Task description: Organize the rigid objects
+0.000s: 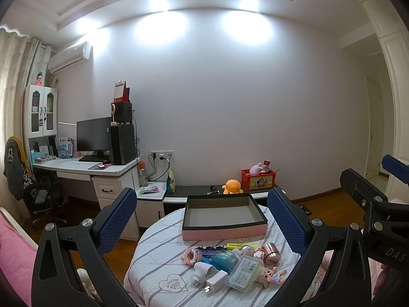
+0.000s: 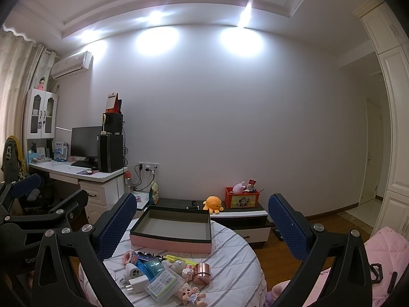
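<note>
The left gripper [image 1: 202, 220] hovers above the near edge of the round desk covered in a white striped cloth [image 1: 153, 250], jaws spread wide and holding nothing. Between its fingers lies a huddle of small rigid objects: a white plug adapter [image 1: 216, 280], a clear plastic case with a green label [image 1: 245, 272], a copper-coloured round tin [image 1: 271, 253] and a small doll [image 1: 273, 275]. Beyond them, toward the far edge, sits the empty pink shallow box with a black rim [image 1: 223, 217], presumably the container for them. To the right, the right gripper [image 2: 202, 225] is likewise open and empty.
</note>
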The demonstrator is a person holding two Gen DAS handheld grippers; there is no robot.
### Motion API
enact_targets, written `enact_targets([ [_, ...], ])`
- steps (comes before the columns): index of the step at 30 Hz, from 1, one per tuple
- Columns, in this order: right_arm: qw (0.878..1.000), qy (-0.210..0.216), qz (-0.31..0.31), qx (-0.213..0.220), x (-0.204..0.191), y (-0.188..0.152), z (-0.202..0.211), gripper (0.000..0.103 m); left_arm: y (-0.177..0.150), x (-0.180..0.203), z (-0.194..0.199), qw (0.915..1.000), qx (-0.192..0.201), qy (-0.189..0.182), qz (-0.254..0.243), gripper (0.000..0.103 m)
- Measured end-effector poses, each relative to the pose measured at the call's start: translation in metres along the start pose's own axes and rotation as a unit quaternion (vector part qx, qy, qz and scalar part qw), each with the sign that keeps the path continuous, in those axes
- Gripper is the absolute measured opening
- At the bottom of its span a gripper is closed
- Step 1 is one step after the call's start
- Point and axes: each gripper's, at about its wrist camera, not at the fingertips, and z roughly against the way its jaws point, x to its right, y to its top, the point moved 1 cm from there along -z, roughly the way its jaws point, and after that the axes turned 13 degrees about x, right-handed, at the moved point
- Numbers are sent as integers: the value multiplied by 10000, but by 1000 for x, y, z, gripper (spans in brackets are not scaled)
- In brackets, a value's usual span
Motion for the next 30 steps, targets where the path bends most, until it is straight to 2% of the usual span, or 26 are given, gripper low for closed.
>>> enact_targets([
  [16, 10000, 7, 16, -80, -4, -3, -4, 103, -1, -4, 1, 10000, -13, 14, 5, 103],
  [23, 9998, 40, 12, -217, -4, -10, -13, 103, -11, -8, -5, 9999, -116, 17, -21, 103],
  [27, 9990, 70, 25, -446, -2, -27, -25, 103, -30, -10, -18, 9995, -312, -39, -90, 103],
  [30, 9962, 40, 101, -859, 1, -55, -40, 103, -60, -18, -34, 9974, -713, -26, -128, 103],
])
